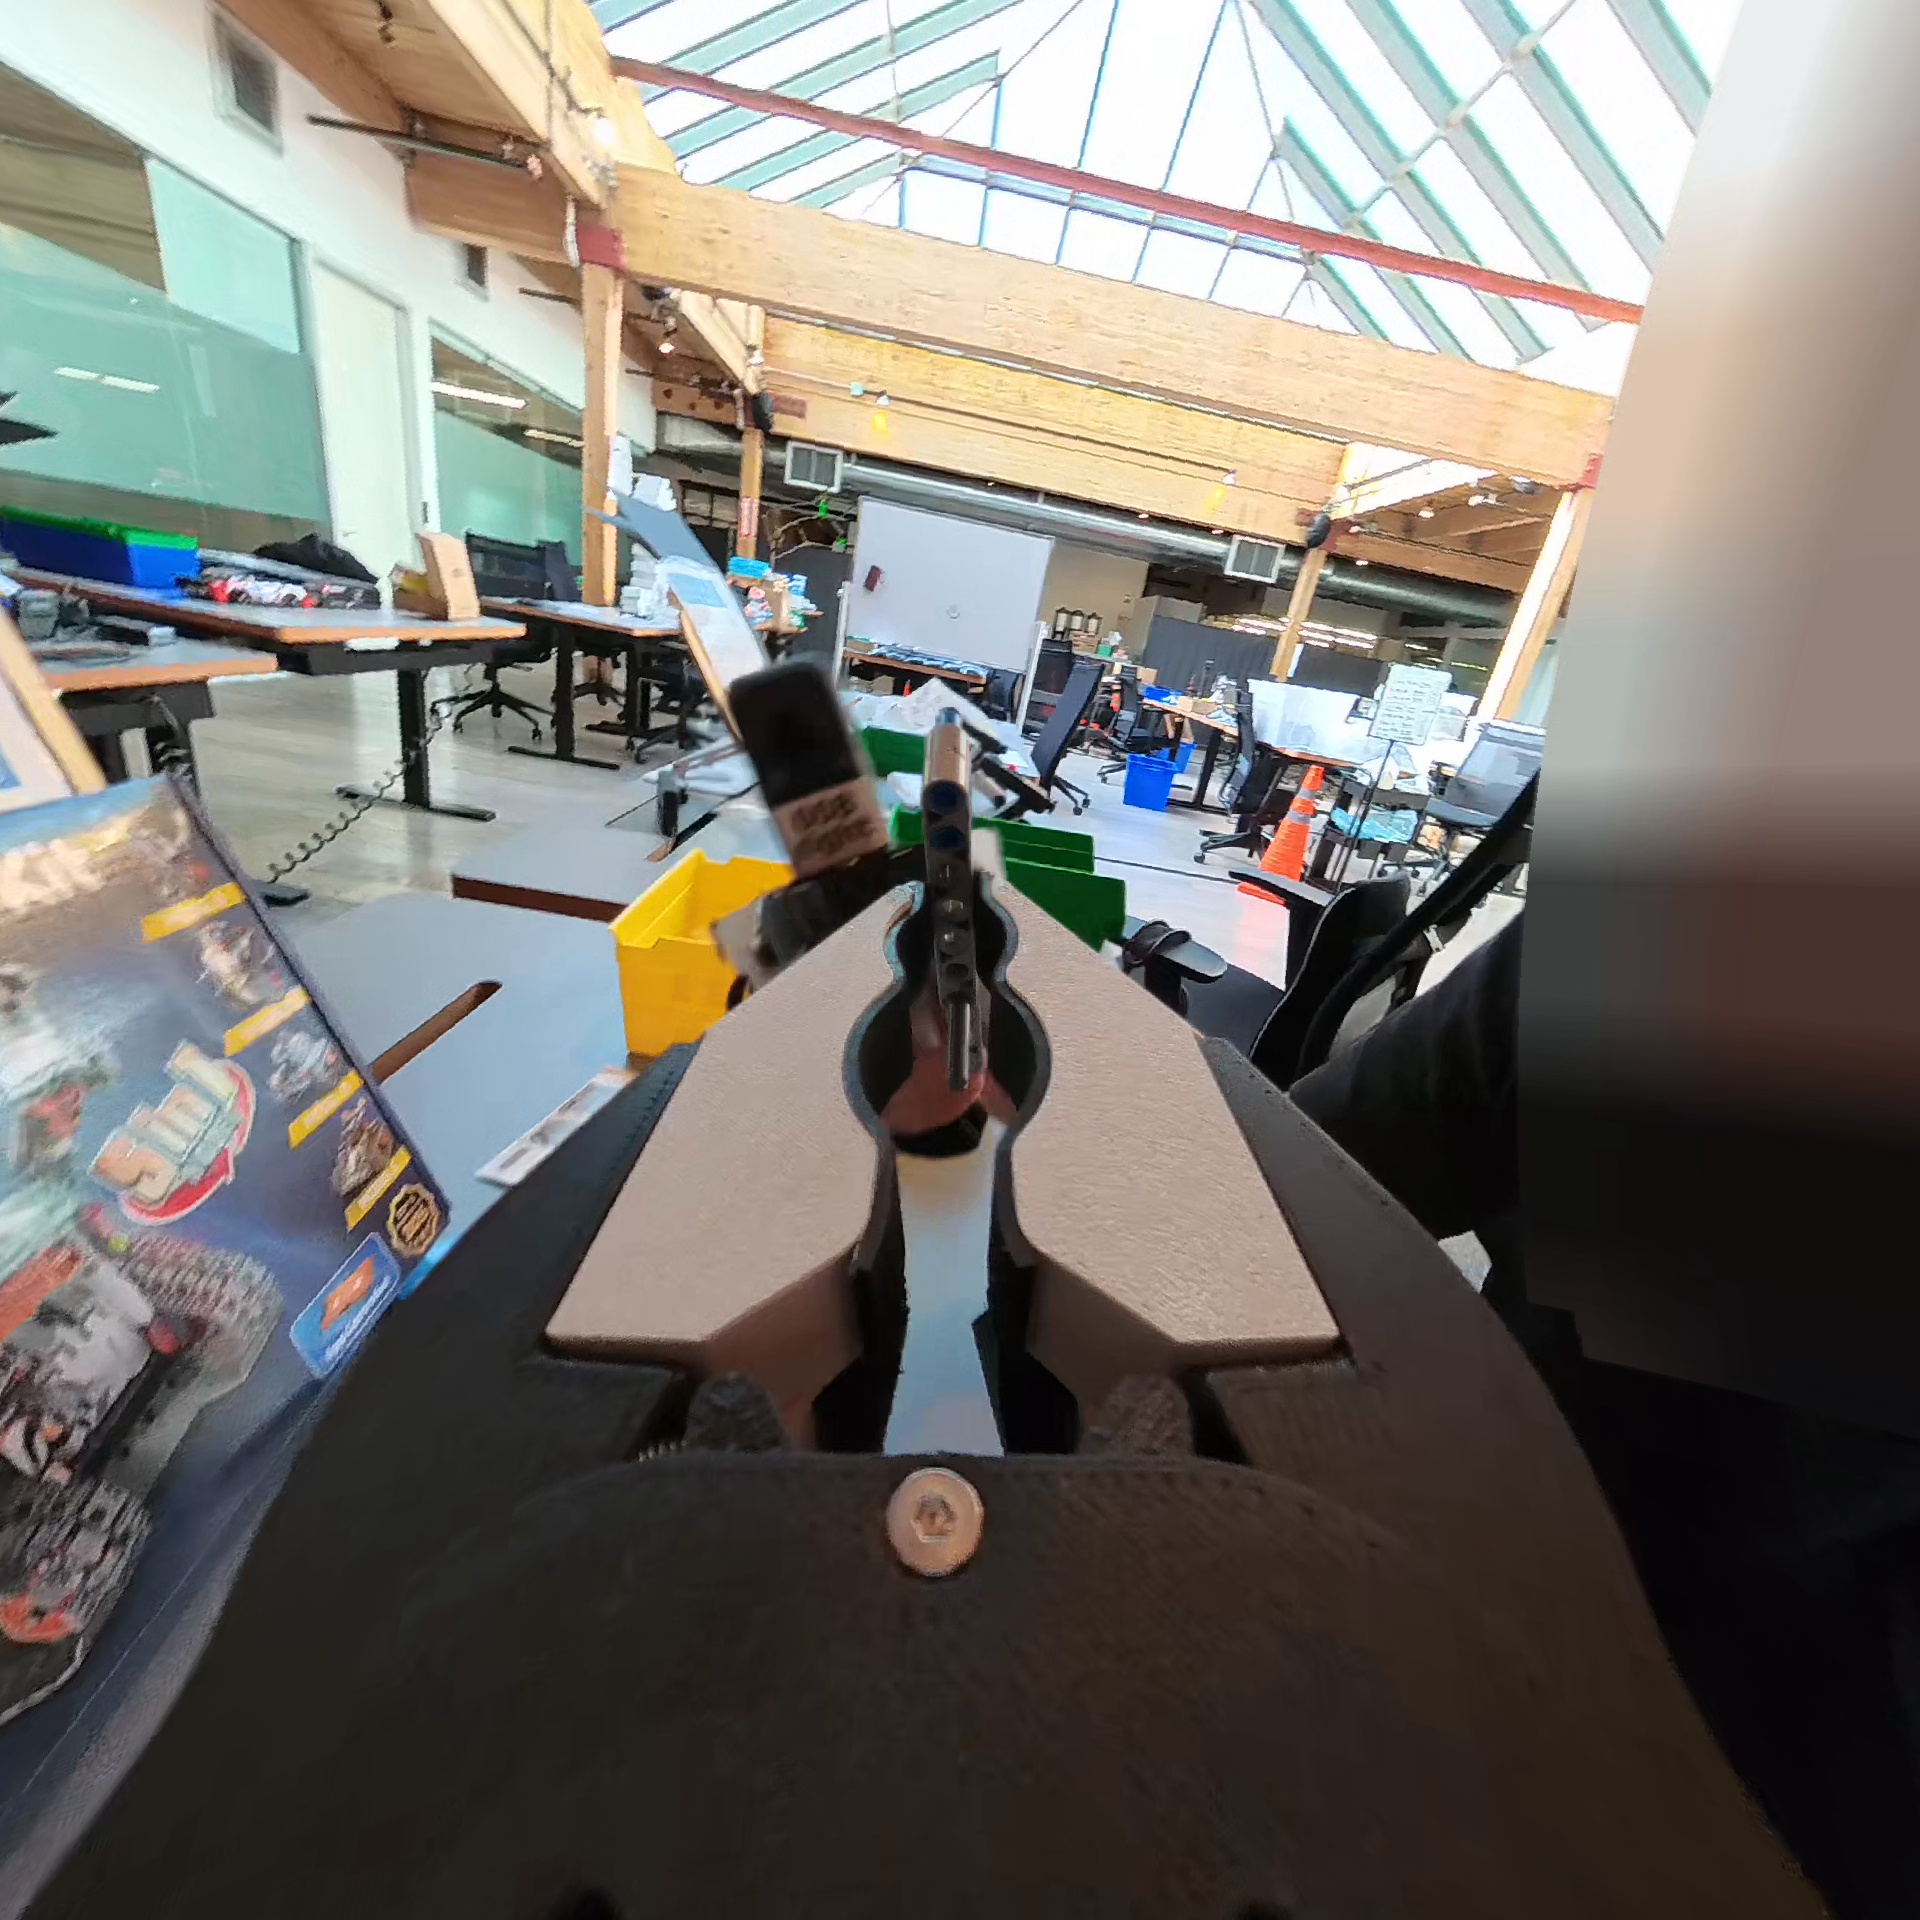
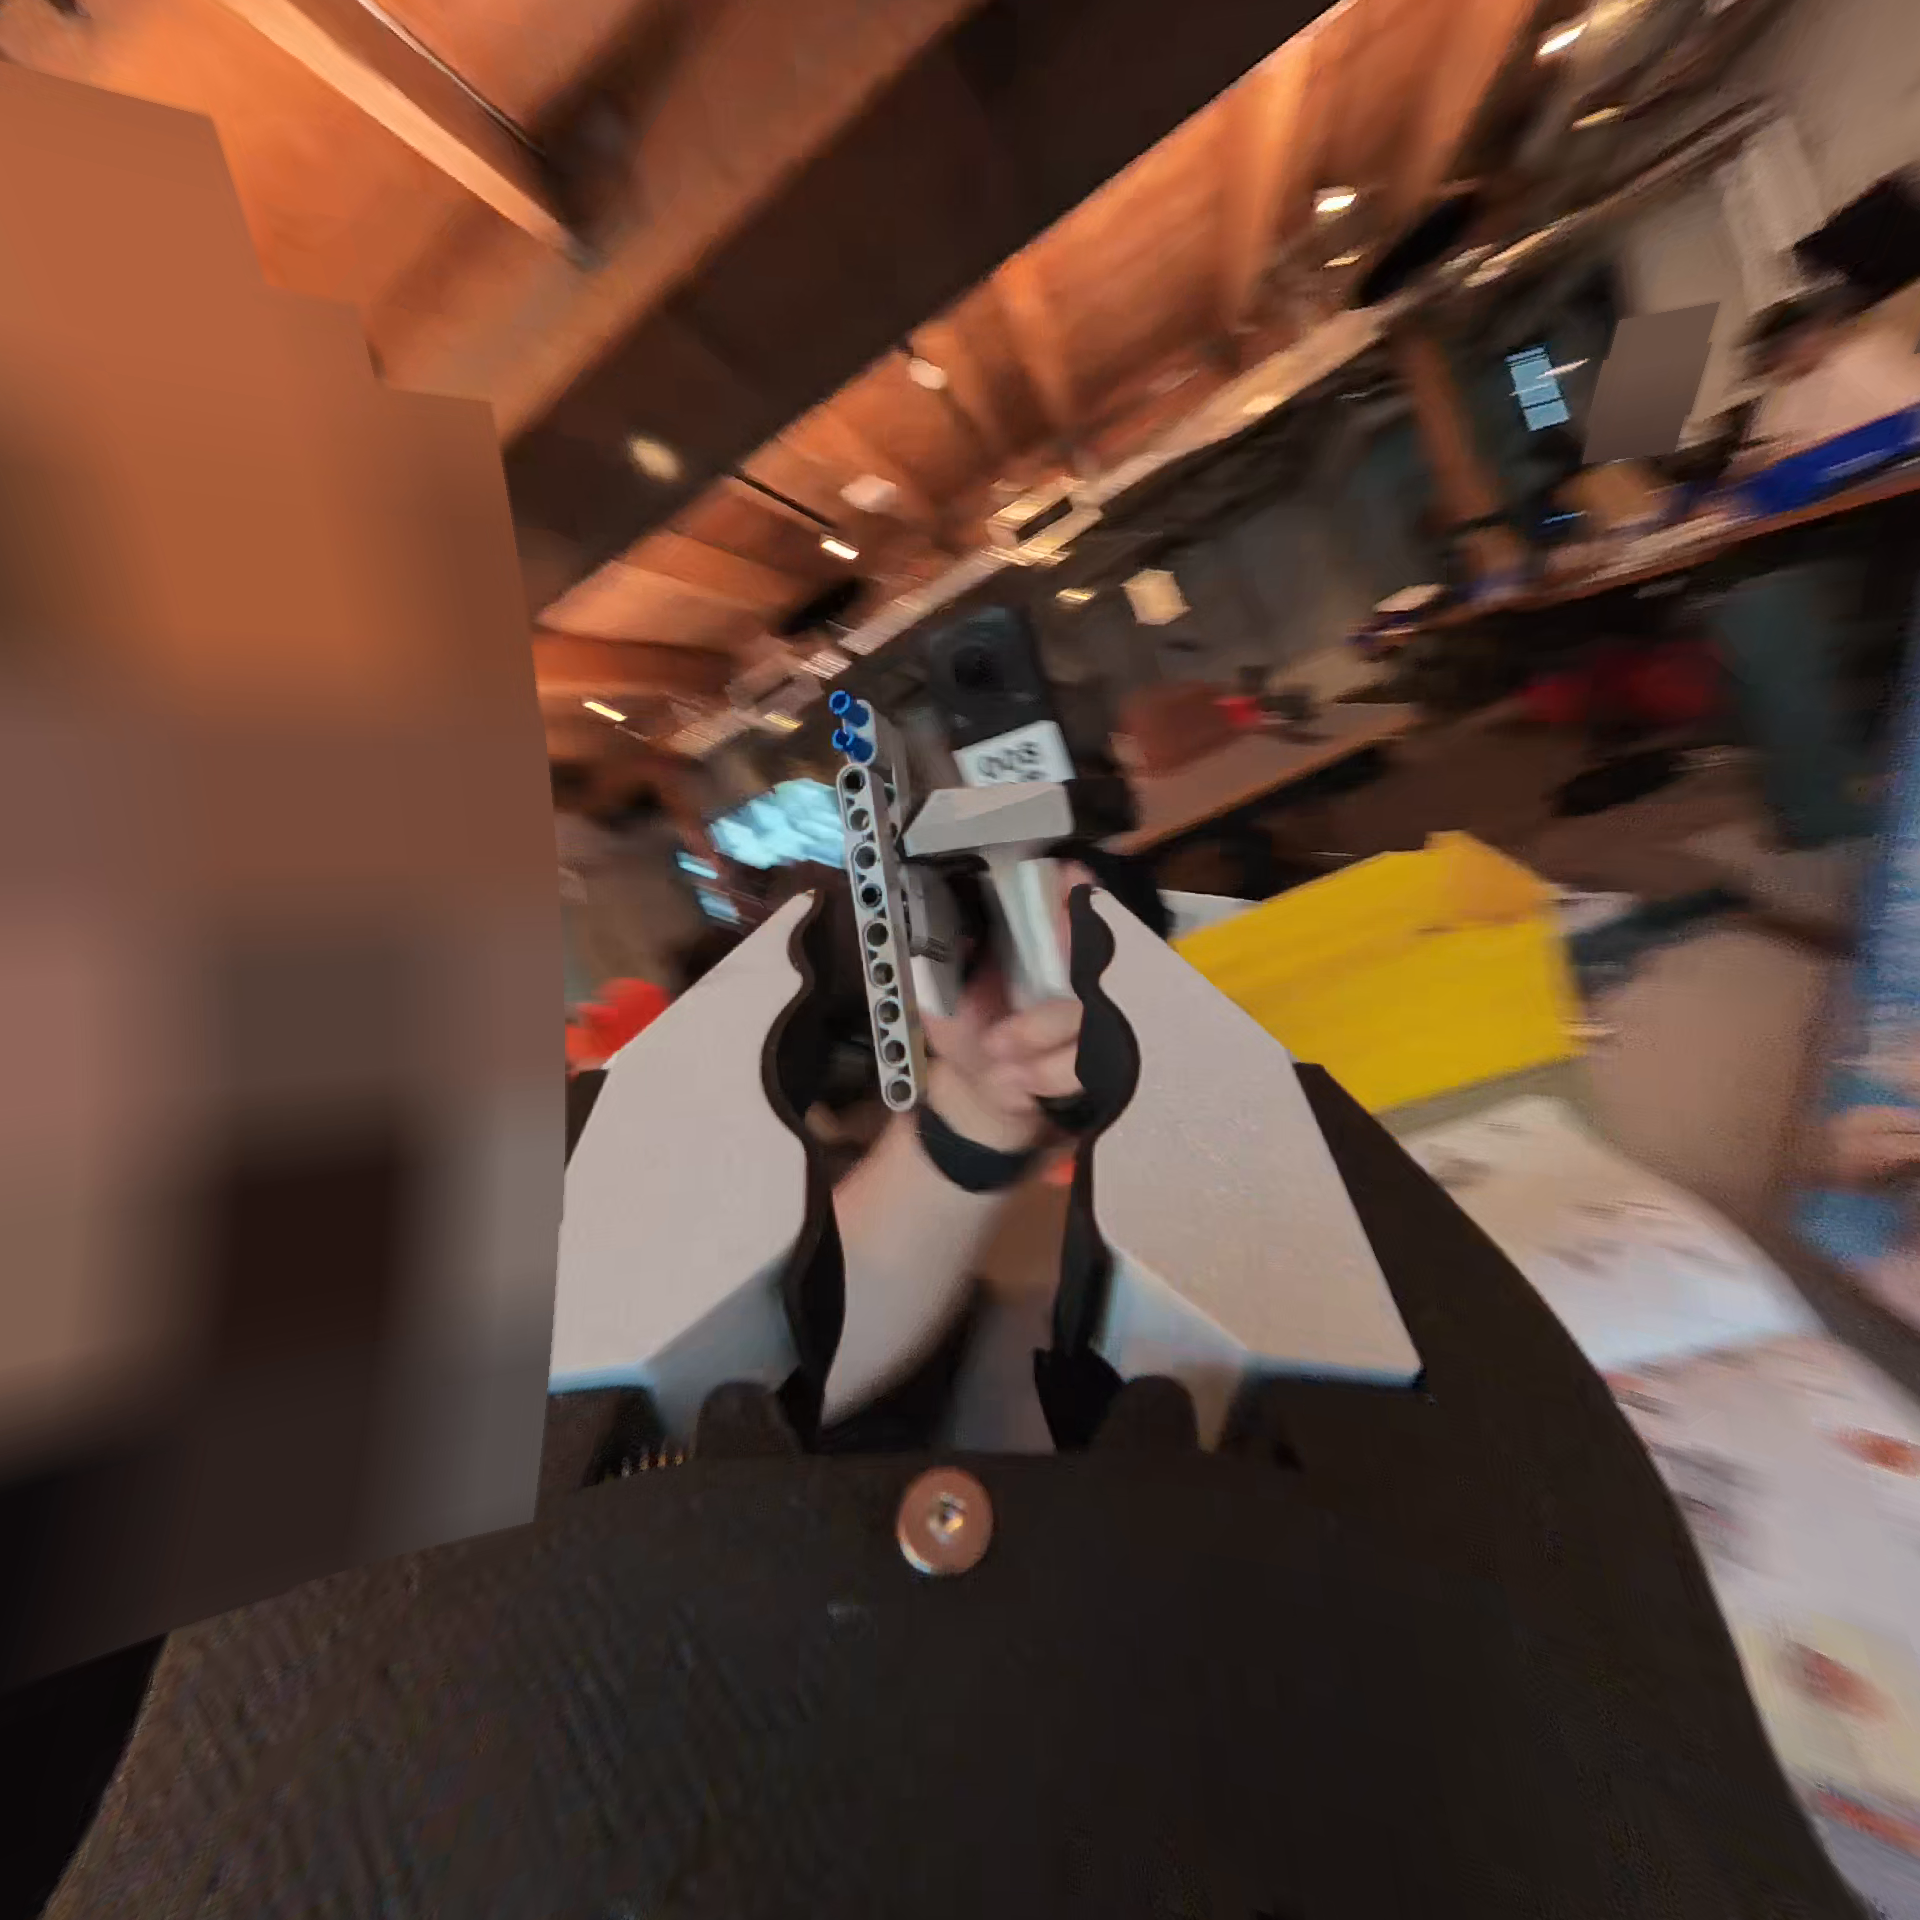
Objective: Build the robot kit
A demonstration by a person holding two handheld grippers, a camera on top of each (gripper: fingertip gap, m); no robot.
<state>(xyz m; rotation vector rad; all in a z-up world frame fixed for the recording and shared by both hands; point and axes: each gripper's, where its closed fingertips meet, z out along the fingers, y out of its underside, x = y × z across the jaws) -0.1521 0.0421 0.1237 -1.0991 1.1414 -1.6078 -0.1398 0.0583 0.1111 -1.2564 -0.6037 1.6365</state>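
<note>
My left gripper (image 1: pixel 951 902) is shut on a thin grey beam with holes (image 1: pixel 948 800), seen edge-on, with blue pins near its top and a dark piece along it. It is held up in the air. The right gripper's black camera block (image 1: pixel 800 748) shows just behind and left of it. In the right wrist view, my right gripper (image 2: pixel 943 902) is open. The holed beam (image 2: pixel 878 935) stands in its gap, close to the left finger; contact cannot be told. A finger of the left gripper (image 2: pixel 987 816) pinches the beam, and a hand (image 2: pixel 997 1060) holds that gripper's handle.
A yellow bin (image 1: pixel 675 966) and green bins (image 1: pixel 1049 873) stand on the grey table (image 1: pixel 436 966). A picture-printed toy box (image 1: pixel 156 1195) leans at the left. A black chair (image 1: pixel 1340 966) and a dark sleeve (image 1: pixel 1455 1091) are at the right. The yellow bin (image 2: pixel 1382 966) also shows in the right view. My left and right fingertips are right by each other.
</note>
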